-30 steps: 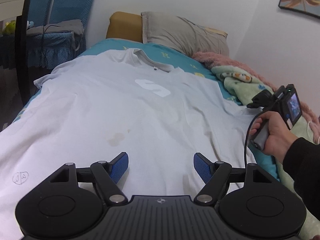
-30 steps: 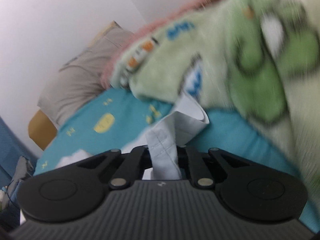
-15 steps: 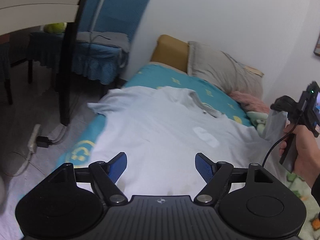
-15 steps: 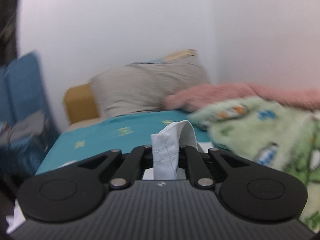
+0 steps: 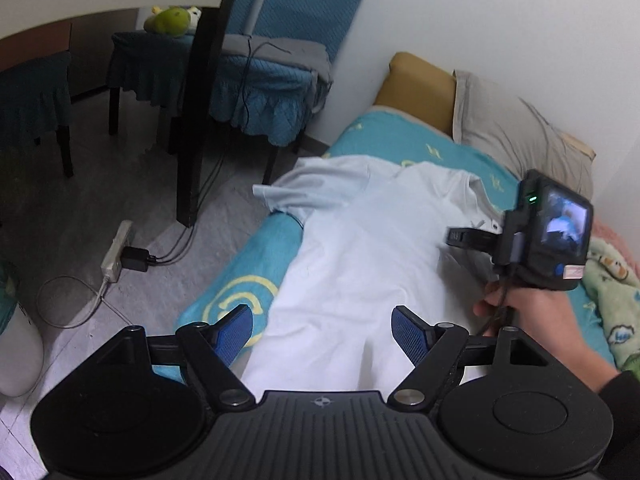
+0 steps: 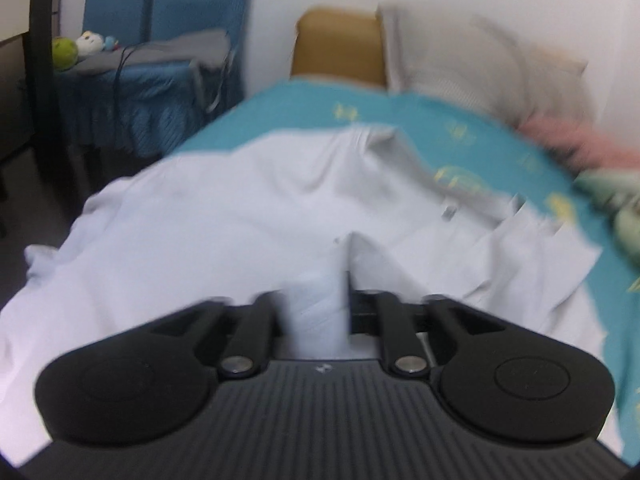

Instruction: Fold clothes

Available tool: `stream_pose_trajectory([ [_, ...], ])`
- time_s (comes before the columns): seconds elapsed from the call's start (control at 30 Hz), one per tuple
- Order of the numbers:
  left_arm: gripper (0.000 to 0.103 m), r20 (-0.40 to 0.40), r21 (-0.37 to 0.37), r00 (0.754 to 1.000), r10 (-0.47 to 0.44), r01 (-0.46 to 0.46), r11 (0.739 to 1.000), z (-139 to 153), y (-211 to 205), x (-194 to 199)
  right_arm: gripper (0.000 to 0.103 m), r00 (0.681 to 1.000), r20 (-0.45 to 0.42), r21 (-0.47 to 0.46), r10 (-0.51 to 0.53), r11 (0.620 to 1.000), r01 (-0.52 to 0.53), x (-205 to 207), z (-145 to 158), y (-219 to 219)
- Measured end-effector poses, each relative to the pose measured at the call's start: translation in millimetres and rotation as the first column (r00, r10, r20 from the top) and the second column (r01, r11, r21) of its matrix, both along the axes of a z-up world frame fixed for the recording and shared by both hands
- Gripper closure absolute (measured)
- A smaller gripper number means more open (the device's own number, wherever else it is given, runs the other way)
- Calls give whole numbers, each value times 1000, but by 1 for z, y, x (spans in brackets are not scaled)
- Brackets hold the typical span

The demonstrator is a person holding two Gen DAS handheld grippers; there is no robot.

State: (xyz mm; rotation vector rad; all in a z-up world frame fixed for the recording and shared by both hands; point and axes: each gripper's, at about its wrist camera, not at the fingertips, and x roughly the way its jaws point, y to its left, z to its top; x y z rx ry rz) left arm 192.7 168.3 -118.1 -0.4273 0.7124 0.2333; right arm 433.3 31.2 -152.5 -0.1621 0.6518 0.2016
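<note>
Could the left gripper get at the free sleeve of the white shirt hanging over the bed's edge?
Probably yes. The left gripper has its jaws wide apart and empty, and only bare shirt cloth lies between it and the sleeve of the white shirt.

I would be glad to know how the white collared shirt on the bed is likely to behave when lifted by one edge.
The white collared shirt probably hangs limp: it lies creased and drapes over the bed's edge. It seems light, its sleeve standing folded between the right gripper's opening jaws.
</note>
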Motion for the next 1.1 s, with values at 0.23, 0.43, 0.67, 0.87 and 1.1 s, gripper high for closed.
stream_pose_trajectory([
  [0.23,25,0,70,999,-46,46,997,-3,-21,-3,22,999,27,198,-43,979,36,-61,51,-61],
  [0.43,23,14,130,998,-62,60,990,5,-44,-19,22,990,47,257,-129,960,113,-181,112,-146],
  [0.67,24,-36,157,982,-187,190,969,6,-98,-45,22,965,-16,408,-261,880,245,-327,146,-242],
  [0.87,24,-98,200,944,-316,330,923,3,-160,-78,21,940,1,552,-340,784,283,-389,142,-292],
  [1.1,27,-125,125,901,-415,430,894,12,-231,-102,22,906,89,529,-414,791,309,-399,144,-319],
])
